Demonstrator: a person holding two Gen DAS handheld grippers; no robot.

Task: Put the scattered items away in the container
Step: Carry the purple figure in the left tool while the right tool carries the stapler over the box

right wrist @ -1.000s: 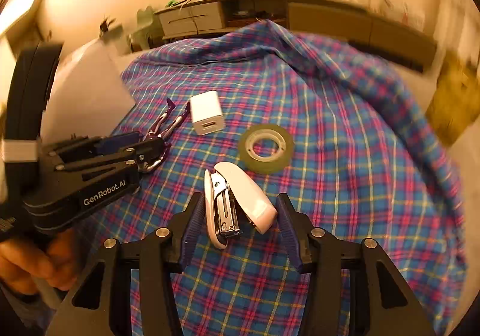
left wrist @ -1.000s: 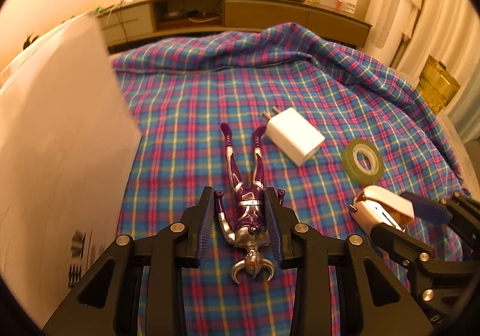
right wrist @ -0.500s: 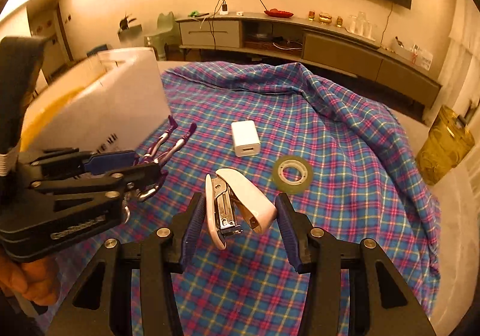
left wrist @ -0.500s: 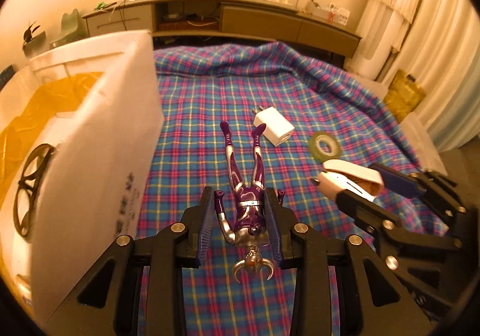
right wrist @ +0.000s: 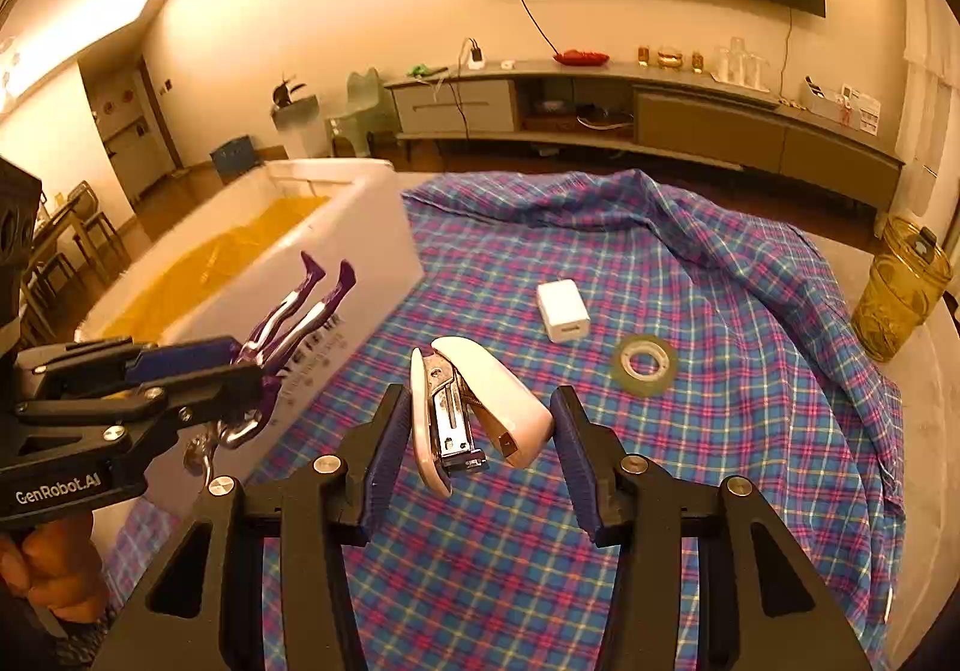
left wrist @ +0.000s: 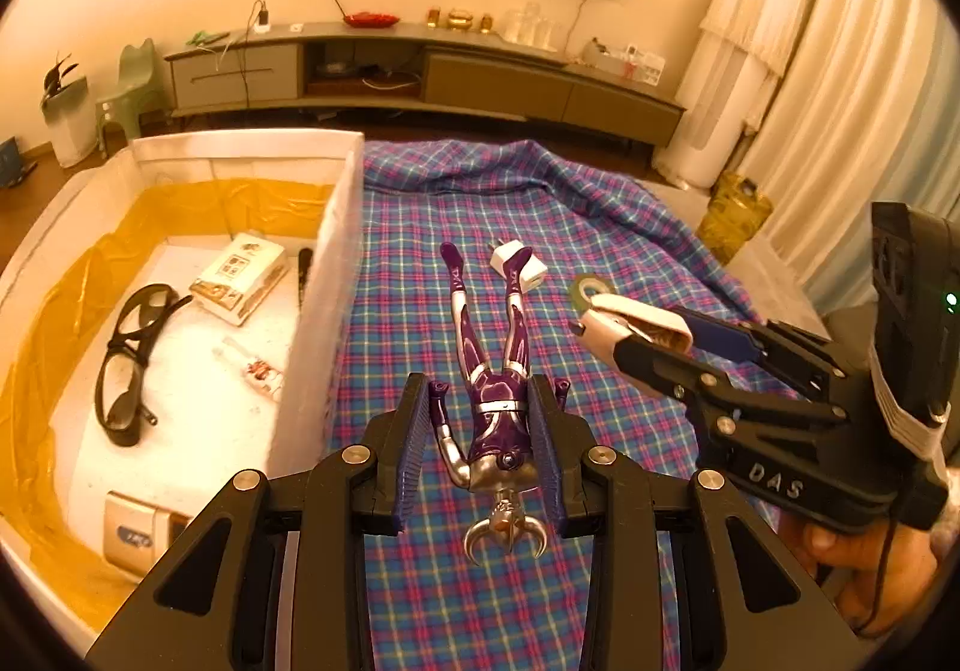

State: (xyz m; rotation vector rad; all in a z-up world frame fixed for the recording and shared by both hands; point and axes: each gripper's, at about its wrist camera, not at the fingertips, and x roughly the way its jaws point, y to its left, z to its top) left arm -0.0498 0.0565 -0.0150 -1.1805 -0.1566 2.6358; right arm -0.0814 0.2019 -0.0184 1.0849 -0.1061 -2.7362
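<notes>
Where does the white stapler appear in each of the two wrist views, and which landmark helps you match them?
Left wrist view: the white stapler is right of centre, clamped in the right gripper.
Right wrist view: the stapler is at lower centre, hinged open between that gripper's jaws.
Shared landmark: the white charger lying on the plaid cloth.

My black claws with blue pads grip a purple-and-silver figure (left wrist: 498,413) and a white stapler (right wrist: 480,407) over blue, pink and yellow plaid cloth (right wrist: 720,431), a white charger (right wrist: 562,310) and greenish tape (right wrist: 645,362) at one o'clock, the white, yellow-lined box (left wrist: 336,275) at ten.
</notes>
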